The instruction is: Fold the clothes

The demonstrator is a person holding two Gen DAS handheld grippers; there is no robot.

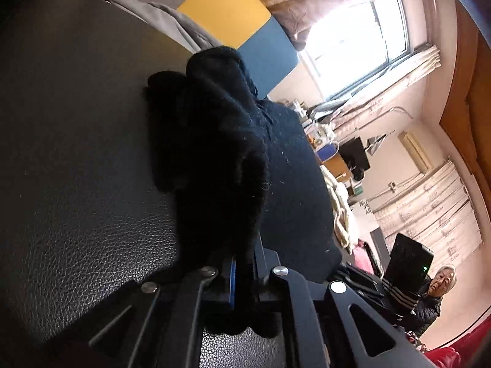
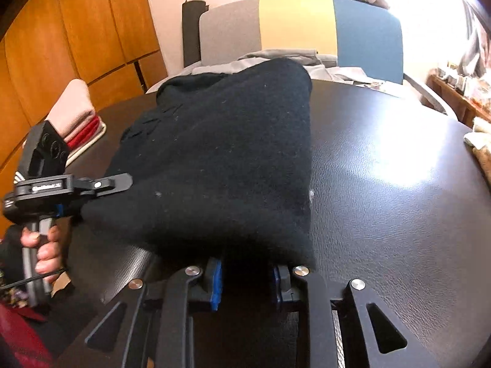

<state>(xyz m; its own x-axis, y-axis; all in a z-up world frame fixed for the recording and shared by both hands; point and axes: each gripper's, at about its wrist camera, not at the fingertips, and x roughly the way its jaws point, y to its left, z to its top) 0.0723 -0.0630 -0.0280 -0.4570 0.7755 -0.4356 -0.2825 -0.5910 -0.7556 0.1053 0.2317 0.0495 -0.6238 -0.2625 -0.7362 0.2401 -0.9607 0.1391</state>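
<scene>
A black fleece garment [image 2: 221, 153] lies folded on the dark leather table [image 2: 383, 184]. My left gripper [image 1: 242, 263] is shut on a bunched edge of the garment [image 1: 214, 159], which hides its fingertips. It also shows in the right wrist view [image 2: 76, 196], gripping the garment's left corner. My right gripper [image 2: 248, 273] is at the garment's near edge. Its blue pads [image 2: 217, 282] stand apart, with the cloth edge lying over the gap between them.
A chair with grey, yellow and blue back panels [image 2: 297, 24] stands behind the table, with grey cloth [image 2: 276, 58] on it. Folded pink and red clothes [image 2: 78, 119] lie at the left. A wooden wardrobe [image 2: 76, 30] and a window [image 1: 359, 43] are beyond. A person [image 1: 435, 291] sits at right.
</scene>
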